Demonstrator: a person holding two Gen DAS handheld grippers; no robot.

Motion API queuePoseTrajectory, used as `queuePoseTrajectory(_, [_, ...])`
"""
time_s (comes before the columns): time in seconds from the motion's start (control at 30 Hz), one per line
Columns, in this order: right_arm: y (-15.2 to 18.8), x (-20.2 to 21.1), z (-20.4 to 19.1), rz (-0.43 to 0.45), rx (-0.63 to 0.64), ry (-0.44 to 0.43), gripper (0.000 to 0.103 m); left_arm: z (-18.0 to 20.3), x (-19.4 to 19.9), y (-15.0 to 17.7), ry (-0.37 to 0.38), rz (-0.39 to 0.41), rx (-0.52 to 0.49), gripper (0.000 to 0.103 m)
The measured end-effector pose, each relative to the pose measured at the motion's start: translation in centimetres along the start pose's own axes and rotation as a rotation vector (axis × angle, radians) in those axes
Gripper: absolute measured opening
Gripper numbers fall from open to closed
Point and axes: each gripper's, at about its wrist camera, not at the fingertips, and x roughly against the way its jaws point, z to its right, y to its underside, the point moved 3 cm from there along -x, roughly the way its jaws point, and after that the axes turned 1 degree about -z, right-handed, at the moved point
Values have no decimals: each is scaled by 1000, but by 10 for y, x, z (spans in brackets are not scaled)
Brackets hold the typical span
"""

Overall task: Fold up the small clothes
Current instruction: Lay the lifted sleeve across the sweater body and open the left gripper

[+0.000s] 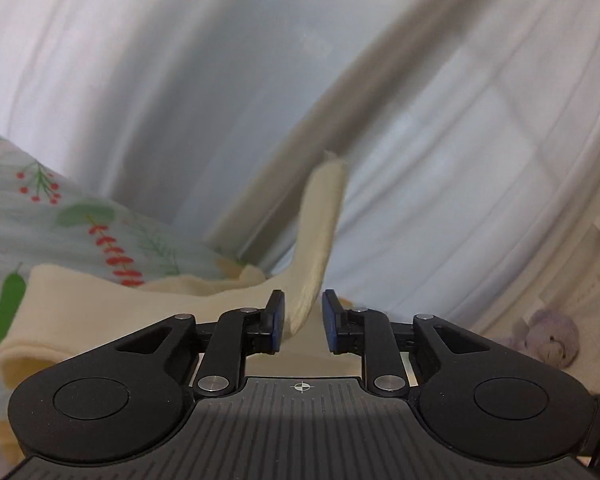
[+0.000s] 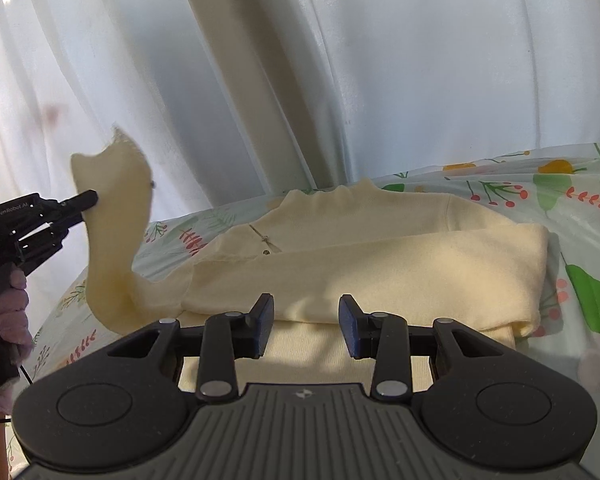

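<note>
A pale yellow sweater (image 2: 380, 256) lies partly folded on a floral bedsheet (image 2: 560, 200); its right side is folded over. Its left sleeve (image 2: 112, 216) stands lifted in the air. In the left wrist view the sleeve (image 1: 320, 240) rises between the jaws of my left gripper (image 1: 303, 320), which stand apart and touch it only on the left pad. In the right wrist view the left gripper (image 2: 88, 200) is against the sleeve's side. My right gripper (image 2: 306, 324) is open and empty, just above the sweater's near hem.
White curtains (image 2: 340, 60) hang behind the bed. A beige strip (image 2: 236, 80) runs down between them. A small purple plush toy (image 1: 552, 340) lies at the right in the left wrist view. A gloved hand (image 2: 8, 312) holds the left gripper's handle.
</note>
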Motion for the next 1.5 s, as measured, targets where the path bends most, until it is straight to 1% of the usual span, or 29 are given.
queuePoseTrajectory(0.07, [-1,-2,5,-10,-17,-1,36,10,-21,29,-17,-107,-10,32])
queuePoseTrajectory(0.1, [-2,-4,7,-20,-31,-12,36,7,-25,42,-37,-146,2,31])
queuePoseTrajectory(0.13, [-4,-8,10,-32,-46,-29,36,4,-27,51,-57,-163,16,31])
queuePoseTrajectory(0.2, [-6,-20,15,-59,-84,-51,36,-7,-17,76,-129,-171,38,32])
queuePoseTrajectory(0.23, [-7,-29,18,-81,-111,-62,36,-11,-16,82,-166,-176,45,33])
queuePoseTrajectory(0.27, [-7,-40,21,-103,-138,-70,36,-17,-17,87,-213,-184,45,33])
queuePoseTrajectory(0.33, [-9,-61,27,-133,-189,-82,36,-27,-18,92,-275,-198,50,33])
queuePoseTrajectory(0.4, [-12,-82,31,-155,-238,-76,36,-43,-10,95,-314,-202,74,33])
queuePoseTrajectory(0.5, [-16,-107,31,-180,-283,-63,36,-58,-3,90,-328,-188,146,32])
queuePoseTrajectory(0.57, [-15,-124,30,-211,-313,-55,36,-67,-1,89,-318,-178,198,28])
queuePoseTrajectory(0.6, [-15,-129,29,-216,-322,-48,35,-73,-2,89,-317,-178,230,27])
queuePoseTrajectory(0.63, [-14,-137,27,-221,-320,-49,23,-78,-1,88,-316,-179,255,25])
queuePoseTrajectory(0.7, [-12,-141,23,-217,-308,-46,10,-84,0,87,-307,-174,288,24])
queuePoseTrajectory(0.73, [-15,-138,21,-196,-286,-40,9,-86,2,86,-310,-171,296,23])
queuePoseTrajectory(0.83, [-26,-106,16,-66,-221,-56,9,-89,3,80,-324,-156,288,23])
queuePoseTrajectory(0.9, [-30,-83,24,-6,-202,-22,9,-91,4,77,-319,-150,293,23])
queuePoseTrajectory(0.97, [-28,-69,39,15,-175,52,9,-95,3,75,-312,-148,309,23])
queuePoseTrajectory(1.0, [-25,-67,49,5,-163,96,9,-96,2,75,-311,-152,317,23])
queuePoseTrajectory(1.07, [-15,-67,73,-48,-199,169,9,-99,0,75,-304,-157,336,23])
queuePoseTrajectory(1.13, [-7,-64,89,-71,-242,188,9,-101,1,74,-290,-160,359,23])
queuePoseTrajectory(1.17, [-5,-61,92,-66,-242,193,9,-101,2,74,-285,-159,363,23])
queuePoseTrajectory(1.23, [-5,-54,93,-36,-206,230,9,-100,3,72,-290,-157,357,23])
queuePoseTrajectory(1.3, [-6,-52,92,-22,-146,301,9,-99,4,71,-304,-156,341,23])
queuePoseTrajectory(1.33, [-5,-55,92,-27,-92,352,9,-101,2,71,-317,-161,340,23])
queuePoseTrajectory(1.4, [-2,-63,94,-79,-49,376,11,-102,4,71,-317,-170,354,23])
queuePoseTrajectory(1.43, [-1,-61,94,-84,-43,379,10,-101,6,71,-315,-173,357,23])
queuePoseTrajectory(1.5, [-3,-50,93,-64,-53,400,12,-95,15,70,-311,-168,341,23])
